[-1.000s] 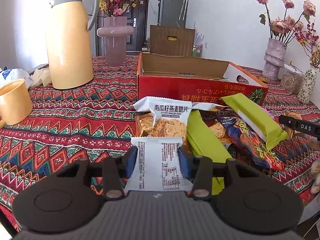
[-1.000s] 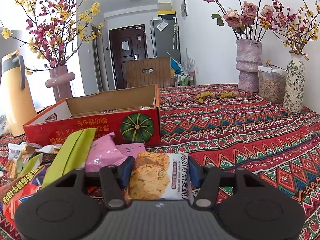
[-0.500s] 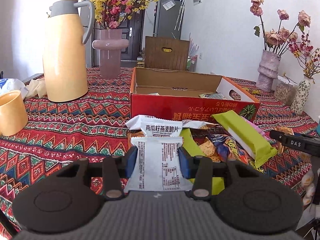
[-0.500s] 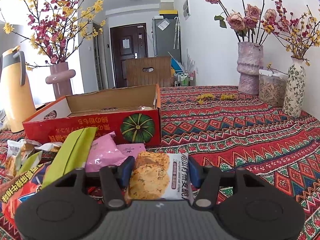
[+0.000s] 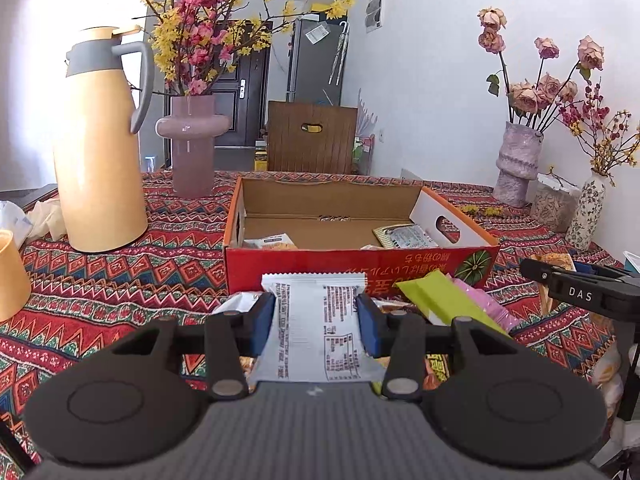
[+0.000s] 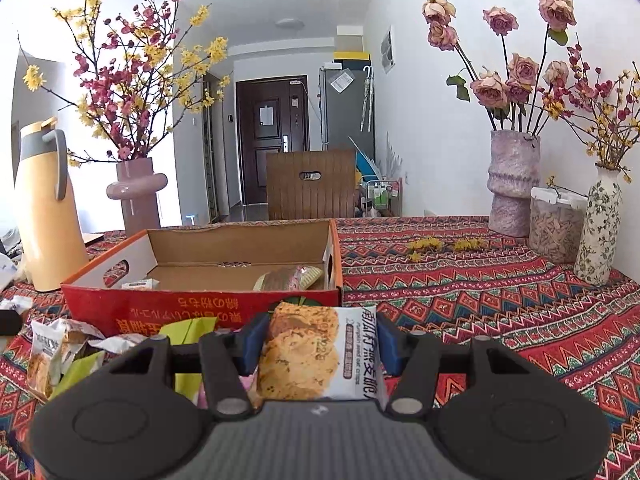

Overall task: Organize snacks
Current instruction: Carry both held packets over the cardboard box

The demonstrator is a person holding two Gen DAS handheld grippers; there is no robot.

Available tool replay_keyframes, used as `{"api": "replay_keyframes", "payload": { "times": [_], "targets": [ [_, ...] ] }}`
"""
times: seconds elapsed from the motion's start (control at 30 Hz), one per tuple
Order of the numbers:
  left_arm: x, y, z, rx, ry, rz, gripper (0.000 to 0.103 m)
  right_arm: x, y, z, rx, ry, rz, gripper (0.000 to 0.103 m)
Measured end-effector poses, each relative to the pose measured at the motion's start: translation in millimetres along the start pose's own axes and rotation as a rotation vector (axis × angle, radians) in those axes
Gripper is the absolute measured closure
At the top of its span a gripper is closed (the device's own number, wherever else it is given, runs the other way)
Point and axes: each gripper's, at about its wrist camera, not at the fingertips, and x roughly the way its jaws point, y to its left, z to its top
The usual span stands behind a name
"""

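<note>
The left gripper (image 5: pixel 316 322) is closed on a white snack pack (image 5: pixel 316 332) with its printed back facing up; its 2 blue pads (image 5: pixel 262 320) press on the pack's 2 sides; the pack is off the table (image 5: pixel 120 276) and sticks out ahead of the gripper; the right gripper (image 6: pixel 318 344) is closed on a cracker pack (image 6: pixel 316 354) with a picture of golden crackers on it, held the same way between its blue pads; the red box (image 5: pixel 352 268) sits just ahead of both grippers and a bit lower, with its top open; inside it lie only a few packs, near the left and right ends, and the middle of the floor looks bare; more loose snacks lie below the grippers in front of the box, with a green bar (image 5: pixel 444 300) and a pink pack (image 5: pixel 486 308) to the right of the left gripper; the step in hand looks like carrying 2 packs to the box; next, each gripper should go forward over the near red wall, dip down into a bare spot, and then let go; the packs are thin and bendy, so an edge could catch on the wall if the grippers stay too low.
</note>
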Motion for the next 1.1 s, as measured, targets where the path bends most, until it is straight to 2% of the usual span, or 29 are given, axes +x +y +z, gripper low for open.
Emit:
{"api": "replay_keyframes", "payload": {
  "times": [0.3,0.67,0.97,1.1],
  "targets": [
    [19,-14,26,0.022,-0.047,-0.02,0.058,16,11,24,-0.023,-0.049,0.024,0.048],
    [53,-16,57,0.019,-0.069,-0.007,0.058,48,25,50,-0.044,-0.086,0.051,0.048],
    [95,-9,78,0.009,-0.049,0.035,0.058,94,37,77,-0.045,-0.08,0.066,0.048],
    [118,0,80,-0.025,-0.039,0.084,0.058,116,43,78,-0.041,-0.059,0.078,0.048]
  ]
}}
